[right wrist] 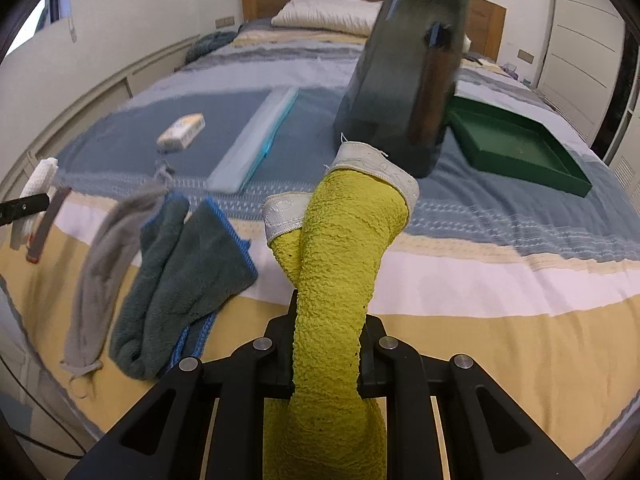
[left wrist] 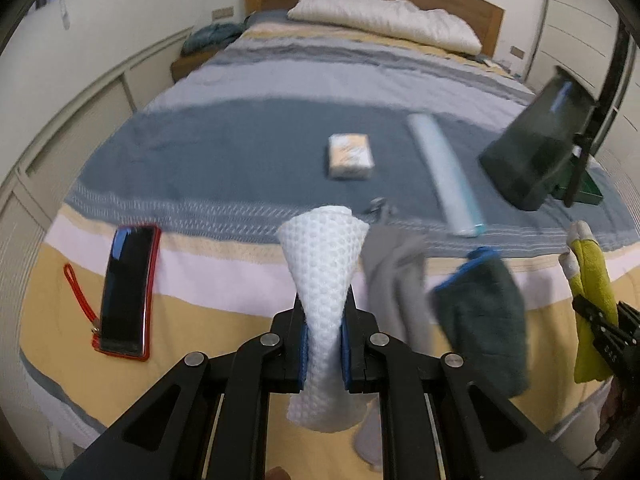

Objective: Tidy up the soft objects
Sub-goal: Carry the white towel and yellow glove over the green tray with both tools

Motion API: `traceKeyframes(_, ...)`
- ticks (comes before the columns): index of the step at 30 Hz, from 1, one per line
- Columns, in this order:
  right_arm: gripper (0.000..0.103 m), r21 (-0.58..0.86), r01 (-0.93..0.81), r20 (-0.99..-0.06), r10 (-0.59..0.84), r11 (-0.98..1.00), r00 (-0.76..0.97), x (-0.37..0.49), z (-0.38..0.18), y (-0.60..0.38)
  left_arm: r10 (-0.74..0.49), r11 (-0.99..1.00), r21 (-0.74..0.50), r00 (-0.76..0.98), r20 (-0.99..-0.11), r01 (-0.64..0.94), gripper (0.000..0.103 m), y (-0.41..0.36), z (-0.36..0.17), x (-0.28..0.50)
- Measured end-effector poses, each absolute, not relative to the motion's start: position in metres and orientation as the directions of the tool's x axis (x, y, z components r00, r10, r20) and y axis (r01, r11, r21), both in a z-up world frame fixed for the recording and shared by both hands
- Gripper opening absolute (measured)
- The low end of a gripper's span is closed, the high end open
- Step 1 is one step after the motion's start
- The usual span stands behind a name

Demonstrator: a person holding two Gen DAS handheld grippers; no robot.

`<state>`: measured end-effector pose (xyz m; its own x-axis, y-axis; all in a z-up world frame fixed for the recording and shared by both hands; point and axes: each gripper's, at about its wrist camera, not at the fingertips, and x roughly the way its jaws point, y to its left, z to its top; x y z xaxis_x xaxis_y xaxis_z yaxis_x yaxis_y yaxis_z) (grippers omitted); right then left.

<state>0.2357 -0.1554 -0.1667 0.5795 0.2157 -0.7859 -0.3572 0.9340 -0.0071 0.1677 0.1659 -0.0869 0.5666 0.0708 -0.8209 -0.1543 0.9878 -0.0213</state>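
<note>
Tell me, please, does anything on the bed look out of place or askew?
Yes: the dark bin leans over the bedspread rather than standing upright, one edge above the green tray. A phone in a red case lies among the cloths, which seems odd for a soft-things job.

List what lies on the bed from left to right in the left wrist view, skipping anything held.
Red-cased black phone → orange-and-white tissue pack → crumpled grey cloth → pale blue roll → dark teal towel with blue trim → dark translucent bin.
</note>
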Motion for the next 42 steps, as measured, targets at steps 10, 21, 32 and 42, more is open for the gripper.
traceKeyframes(10, 0.017, 0.013, -0.306, -0.745, 0.213, 0.952, 0.632, 0.216, -0.125, -0.204, -0.018, 0.999, -0.043, 0.583, -0.812, -0.03, 0.01, 0.092, -0.049, 0.17)
traceKeyframes(21, 0.017, 0.009, -0.187, -0.74, 0.132, 0.982, 0.659, 0.218, -0.105, -0.287, -0.238, 0.959, -0.111, 0.536, -0.81, 0.259, 0.01, -0.063, -0.035, 0.209)
traceKeyframes(32, 0.017, -0.053, -0.063, -0.708, 0.007, 0.997, 0.706, 0.274, -0.079, -0.371, -0.357, 0.915, -0.174, 0.528, -0.771, 0.364, 0.01, -0.196, -0.023, 0.291)
traceKeyframes(42, 0.017, -0.129, -0.046, -0.647, -0.049, 0.991, 0.761, 0.363, -0.067, -0.397, -0.281, 0.956, -0.157, 0.614, -0.737, 0.249, 0.01, -0.239, -0.024, 0.389)
